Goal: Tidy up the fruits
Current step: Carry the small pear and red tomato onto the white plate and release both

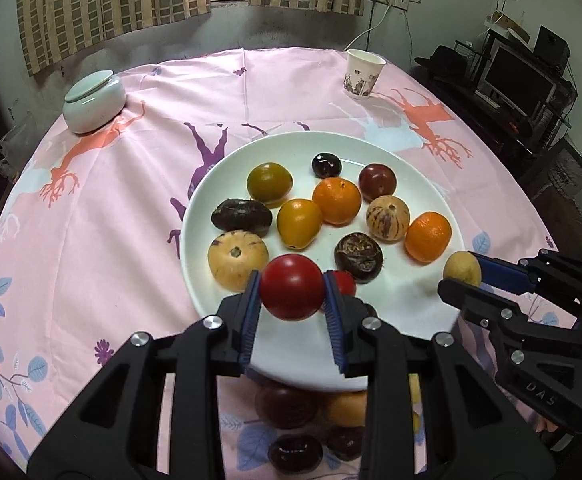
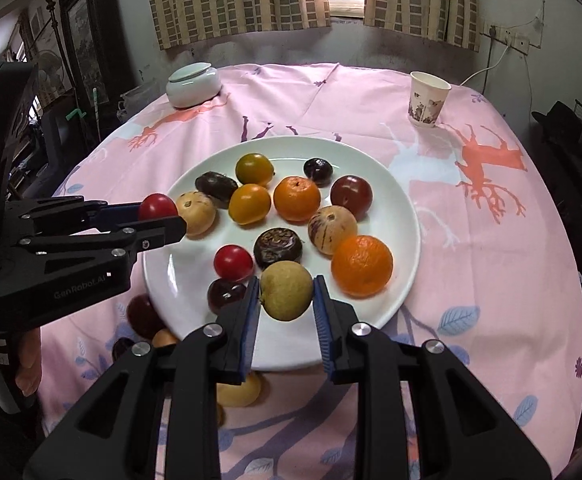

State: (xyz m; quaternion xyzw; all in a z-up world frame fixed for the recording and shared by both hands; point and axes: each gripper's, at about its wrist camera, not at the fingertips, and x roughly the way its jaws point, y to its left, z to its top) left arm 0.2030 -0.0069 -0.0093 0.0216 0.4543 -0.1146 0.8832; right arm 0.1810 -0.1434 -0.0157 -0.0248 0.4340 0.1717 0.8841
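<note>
A white plate [image 1: 407, 300] holds several fruits: oranges, yellow tomatoes, striped melons, dark plums. My left gripper [image 1: 292, 292] is shut on a red tomato [image 1: 292, 291] above the plate's near left rim; it shows in the right wrist view [image 2: 159, 216] too, holding the tomato [image 2: 156, 206]. My right gripper [image 2: 286, 290] is shut on a tan round fruit [image 2: 286, 290] over the plate's [image 2: 403, 208] near edge; in the left wrist view the gripper [image 1: 465, 272] holds the fruit [image 1: 461, 266] at the plate's right rim.
Several loose fruits [image 1: 287, 404] lie on the pink tablecloth in front of the plate, partly hidden by my fingers. A lidded pale green jar [image 1: 93, 102] stands far left, a paper cup [image 1: 363, 74] far right. Furniture stands beyond the table's right edge.
</note>
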